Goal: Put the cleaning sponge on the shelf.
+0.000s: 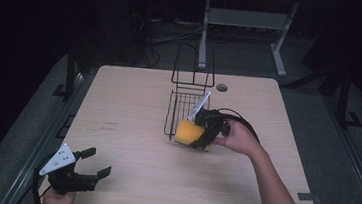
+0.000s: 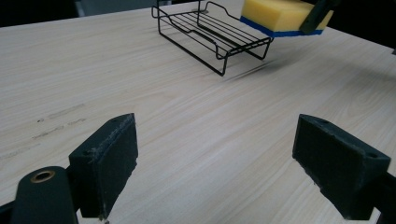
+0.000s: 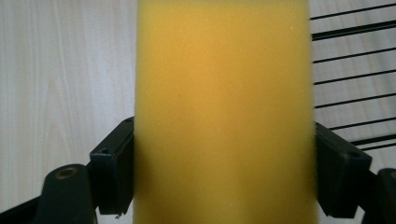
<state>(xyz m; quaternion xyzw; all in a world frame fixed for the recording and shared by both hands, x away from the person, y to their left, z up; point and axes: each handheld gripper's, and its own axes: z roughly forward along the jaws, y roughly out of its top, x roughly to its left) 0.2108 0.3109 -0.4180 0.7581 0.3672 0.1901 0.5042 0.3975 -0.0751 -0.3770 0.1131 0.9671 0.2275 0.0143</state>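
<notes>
Pale wood table (image 1: 130, 142), dark room; right tongs (image 1: 205, 133) grip sponge (image 1: 187, 133), left tongs (image 1: 94, 161) released.

The left hand-held gripper (image 2: 219, 158) has its two black jaws rising from the bottom edge at seven and five o'clock, set wide apart with nothing between them but bare, pale wood-grain table (image 2: 196, 121); faint dark scuffs mark the wood at nine o'clock; a black wire rack (image 2: 212, 39) stands on the table at twelve o'clock; at one o'clock a yellow sponge (image 2: 280, 14) with a blue underside is held over the rack's right end, pinched by a dark jaw of the other hand-held gripper (image 2: 317, 16); whether sponge and rack touch cannot be told.
</notes>
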